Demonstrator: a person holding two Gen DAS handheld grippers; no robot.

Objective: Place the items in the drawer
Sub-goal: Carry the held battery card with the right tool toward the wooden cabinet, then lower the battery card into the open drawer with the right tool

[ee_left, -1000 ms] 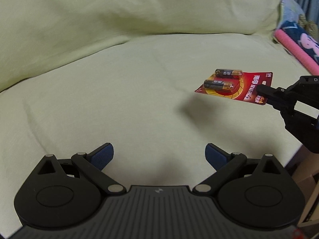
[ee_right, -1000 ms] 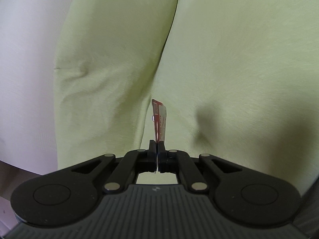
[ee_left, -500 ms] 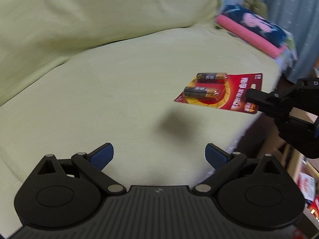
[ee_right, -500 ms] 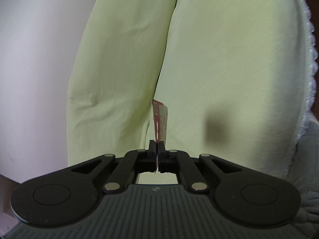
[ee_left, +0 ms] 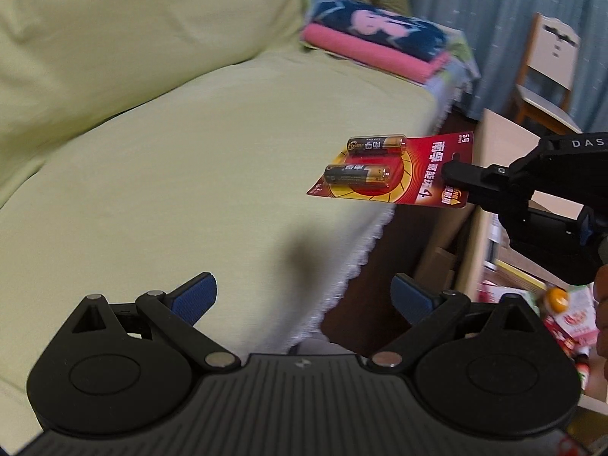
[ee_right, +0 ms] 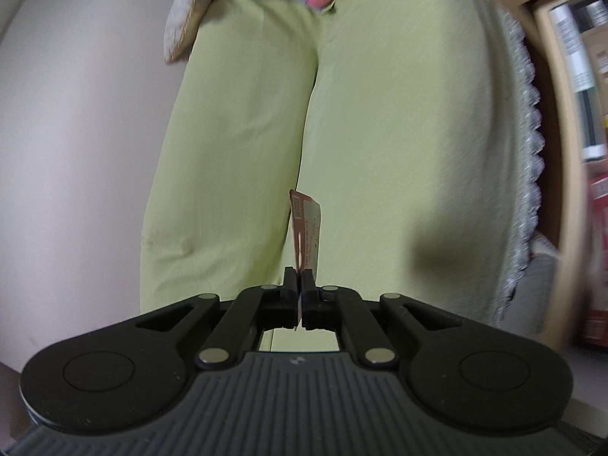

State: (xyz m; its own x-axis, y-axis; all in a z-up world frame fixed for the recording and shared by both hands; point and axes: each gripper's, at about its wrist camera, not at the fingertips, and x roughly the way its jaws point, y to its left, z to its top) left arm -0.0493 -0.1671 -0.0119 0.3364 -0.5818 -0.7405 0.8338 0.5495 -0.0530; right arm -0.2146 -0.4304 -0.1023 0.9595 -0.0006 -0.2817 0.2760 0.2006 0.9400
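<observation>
The battery pack (ee_left: pixel 395 171) is hanging in the air over the outer edge of the sofa seat (ee_left: pixel 197 174), and I am gripping it by the top end of its red card with my right gripper (ee_left: pixel 454 174), whose fingers are pressed together on the card. It is lying roughly flat, with the two batteries facing up and side by side at the end away from the grip. From my right wrist I am seeing the same card (ee_right: pixel 306 228) edge-on, rising straight out from between the closed fingertips. I am holding my left gripper (ee_left: pixel 304 296) lower and nearer, its blue-padded fingers (ee_left: pixel 195 294) spread wide with nothing between them, over the lace-trimmed edge of the pale green cover (ee_left: pixel 364 250). The pack's shadow is falling on the seat below it. At the far end of the sofa a folded pink and navy towel stack (ee_left: pixel 380 41) is sitting. Beyond that, a wooden chair (ee_left: pixel 547 68) is standing before a blue curtain (ee_left: pixel 475 3), and a light wood shelf unit (ee_left: pixel 490 178) is standing just beside the sofa's end.
</observation>
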